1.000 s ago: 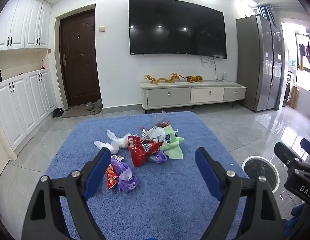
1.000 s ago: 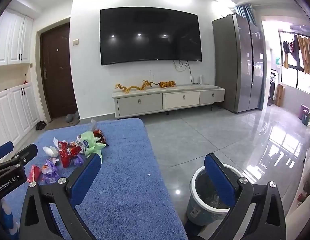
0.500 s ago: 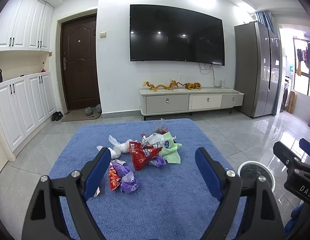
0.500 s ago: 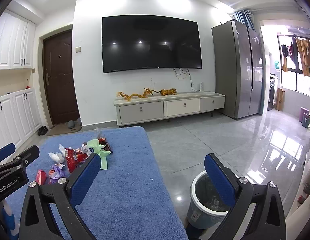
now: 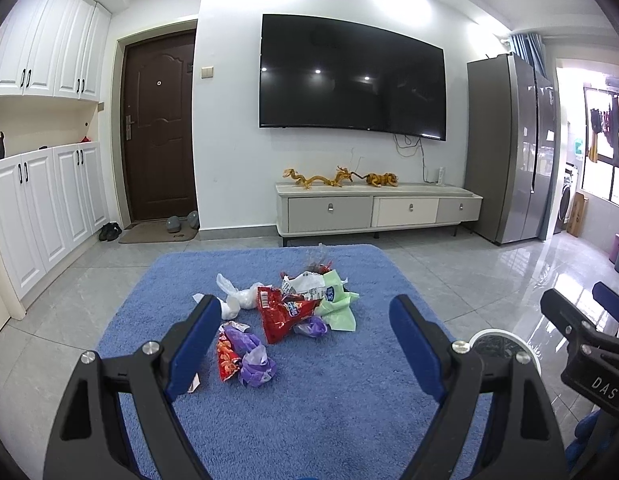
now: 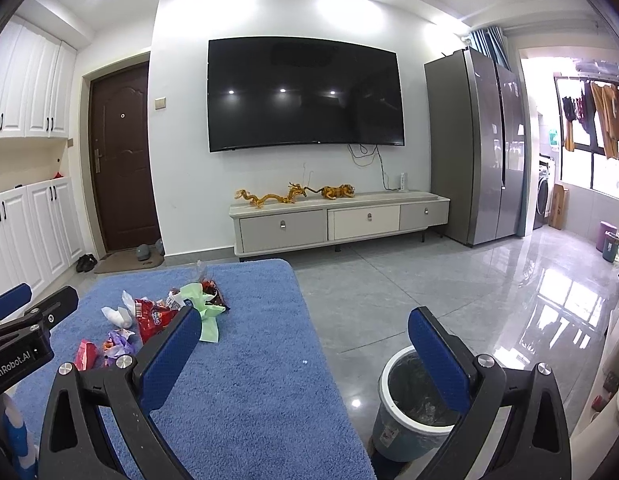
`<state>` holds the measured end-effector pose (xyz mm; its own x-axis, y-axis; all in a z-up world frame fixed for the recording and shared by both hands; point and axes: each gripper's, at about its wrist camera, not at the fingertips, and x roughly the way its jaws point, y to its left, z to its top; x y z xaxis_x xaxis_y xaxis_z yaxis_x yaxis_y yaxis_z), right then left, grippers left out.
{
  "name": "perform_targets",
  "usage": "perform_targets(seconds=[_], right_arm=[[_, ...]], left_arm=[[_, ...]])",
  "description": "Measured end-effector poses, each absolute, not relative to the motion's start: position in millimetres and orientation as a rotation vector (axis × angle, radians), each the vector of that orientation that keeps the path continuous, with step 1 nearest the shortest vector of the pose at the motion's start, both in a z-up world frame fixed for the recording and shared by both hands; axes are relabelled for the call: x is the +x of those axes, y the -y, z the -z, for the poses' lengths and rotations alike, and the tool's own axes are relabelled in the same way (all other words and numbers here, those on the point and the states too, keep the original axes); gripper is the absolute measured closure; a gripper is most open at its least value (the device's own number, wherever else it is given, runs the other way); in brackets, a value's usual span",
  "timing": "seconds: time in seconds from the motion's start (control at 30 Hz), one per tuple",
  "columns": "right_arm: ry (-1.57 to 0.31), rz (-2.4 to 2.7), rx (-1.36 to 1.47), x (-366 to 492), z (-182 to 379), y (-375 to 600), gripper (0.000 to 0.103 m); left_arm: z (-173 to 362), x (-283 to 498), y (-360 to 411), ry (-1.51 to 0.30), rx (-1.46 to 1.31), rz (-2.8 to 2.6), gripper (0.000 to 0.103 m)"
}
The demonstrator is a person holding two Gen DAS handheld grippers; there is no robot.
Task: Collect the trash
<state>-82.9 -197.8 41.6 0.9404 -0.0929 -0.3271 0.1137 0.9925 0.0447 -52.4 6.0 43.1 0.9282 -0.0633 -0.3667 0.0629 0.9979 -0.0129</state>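
Note:
A heap of trash lies on a blue rug (image 5: 269, 420): a red snack bag (image 5: 281, 314), a green wrapper (image 5: 335, 308), purple wrappers (image 5: 253, 356), a white plastic bag (image 5: 237, 300) and a small orange-red packet (image 5: 226, 356). My left gripper (image 5: 305, 324) is open and empty, held above the rug short of the heap. My right gripper (image 6: 305, 336) is open and empty, over the rug's right edge. The heap shows at its left, with the red bag (image 6: 151, 318) in it. A bin (image 6: 413, 396) with a white rim and dark liner stands on the floor, partly behind the right finger.
Glossy grey tiles (image 6: 389, 288) surround the rug. A low TV cabinet (image 5: 377, 210) stands against the far wall under a TV. White cupboards (image 5: 37, 208) line the left, a grey fridge (image 5: 509, 148) stands on the right. The bin's rim (image 5: 505, 344) shows by the left gripper.
Both views have tilted upward and drawn back a little; the heap and bin sit lower in frame. Both grippers stay open and empty.

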Motion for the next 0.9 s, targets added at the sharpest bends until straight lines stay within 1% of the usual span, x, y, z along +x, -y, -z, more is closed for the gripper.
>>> perform_targets(seconds=[0.6, 0.9], right_arm=[[-0.284, 0.093, 0.067, -87.2, -44.5, 199.1, 0.000], [-0.310, 0.094, 0.073, -78.6, -40.6, 201.1, 0.000]], left_arm=[[-42.4, -54.0, -8.2, -0.373, -0.013, 0.067, 0.017], [-40.4, -49.5, -10.0, -0.382, -0.029, 0.073, 0.017]])
